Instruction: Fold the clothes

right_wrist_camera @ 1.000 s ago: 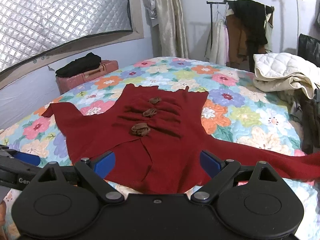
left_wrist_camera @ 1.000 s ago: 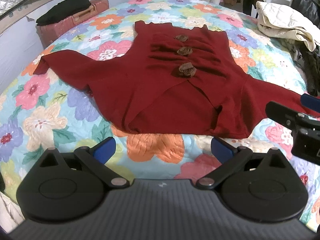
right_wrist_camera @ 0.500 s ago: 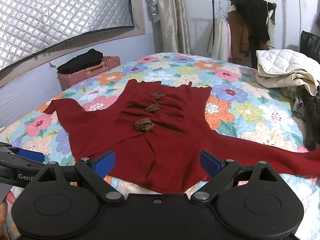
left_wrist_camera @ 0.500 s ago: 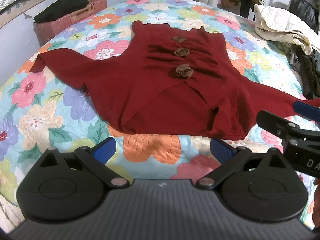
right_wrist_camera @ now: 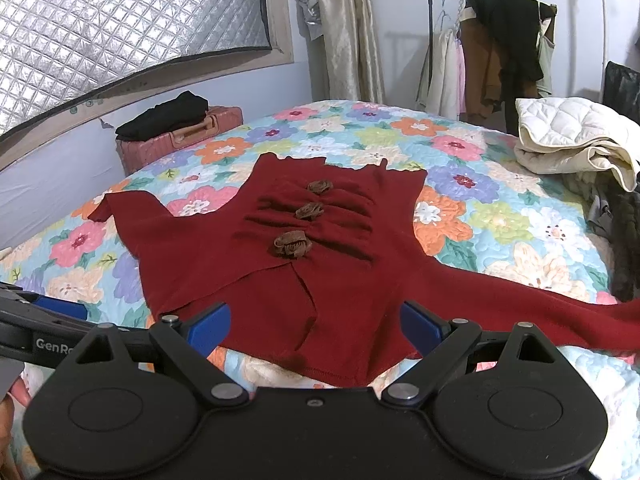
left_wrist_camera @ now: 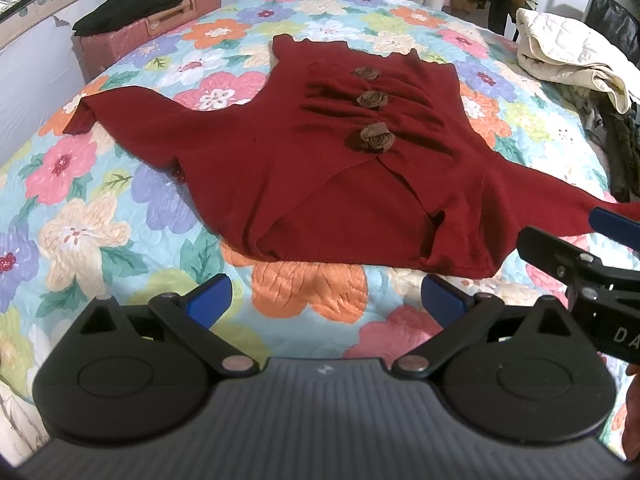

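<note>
A dark red top (left_wrist_camera: 320,168) lies spread flat on the bed, front up, its hem toward the near edge and its neckline toward the far edge. Three brown fabric rosettes (left_wrist_camera: 370,138) run in a line down the gathered chest. One sleeve (left_wrist_camera: 120,116) stretches out toward the left edge of the bed, the other (right_wrist_camera: 540,300) toward the right edge, its end reaching out of frame.

The left gripper (left_wrist_camera: 326,300) hangs over the near edge of the bed just short of the hem, its blue-tipped fingers (left_wrist_camera: 210,296) wide apart with nothing between them. The right gripper (right_wrist_camera: 316,320) hangs over the hem itself, its blue fingertips (right_wrist_camera: 418,322) also spread wide and holding nothing; whether they touch the cloth cannot be told. Each gripper shows at the side of the other's view.

The floral quilt (left_wrist_camera: 100,220) covers the whole bed. At the far left corner a pink suitcase (right_wrist_camera: 180,138) sits beside the bed with folded black clothing (right_wrist_camera: 164,116) on top. By the right edge a cream quilted blanket (right_wrist_camera: 568,136) lies bundled over darker garments. Beyond the far edge stands a clothes rack (right_wrist_camera: 492,48) with hanging garments, beside a curtain (right_wrist_camera: 344,28)
</note>
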`<state>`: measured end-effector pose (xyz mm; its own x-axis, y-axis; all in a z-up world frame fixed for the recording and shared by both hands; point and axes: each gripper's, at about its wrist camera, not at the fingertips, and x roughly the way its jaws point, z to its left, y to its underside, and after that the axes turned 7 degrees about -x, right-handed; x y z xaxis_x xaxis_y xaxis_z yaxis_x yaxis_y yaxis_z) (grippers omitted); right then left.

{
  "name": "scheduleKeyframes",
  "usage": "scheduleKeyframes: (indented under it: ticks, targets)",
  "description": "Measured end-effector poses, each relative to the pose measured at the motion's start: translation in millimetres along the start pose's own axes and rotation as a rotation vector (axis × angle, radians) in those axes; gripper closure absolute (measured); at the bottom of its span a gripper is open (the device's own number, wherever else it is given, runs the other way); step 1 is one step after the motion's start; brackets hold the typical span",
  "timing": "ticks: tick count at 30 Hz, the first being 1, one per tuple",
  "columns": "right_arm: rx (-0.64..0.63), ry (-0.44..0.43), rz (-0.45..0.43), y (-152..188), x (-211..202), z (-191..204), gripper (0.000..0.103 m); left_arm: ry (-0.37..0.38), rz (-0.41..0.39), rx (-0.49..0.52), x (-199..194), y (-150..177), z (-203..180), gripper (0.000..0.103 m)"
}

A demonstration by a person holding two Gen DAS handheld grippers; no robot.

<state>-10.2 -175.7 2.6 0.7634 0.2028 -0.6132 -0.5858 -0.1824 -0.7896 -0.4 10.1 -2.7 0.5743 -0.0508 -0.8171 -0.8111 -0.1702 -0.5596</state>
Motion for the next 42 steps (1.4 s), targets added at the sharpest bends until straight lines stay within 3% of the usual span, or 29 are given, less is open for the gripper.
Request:
scheduleKeyframes:
  ticks: [24,29,38,42]
  targets:
    - [0.006,0.002,0.01,3,3,-10,0.009,-0.01,0.025,0.006,12,4,-1,0.0]
    - [0.028,0.015,0.007,5,3,-23,0.009,-0.05,0.001,0.044,17,6,-7,0.0]
    - [0.127,0.027,0.043,12,12,-62,0.009,0.069,0.008,0.044,50,7,-18,0.0]
    - [0.155,0.021,0.046,22,18,-82,0.009,0.083,0.022,0.049,64,11,-32,0.0]
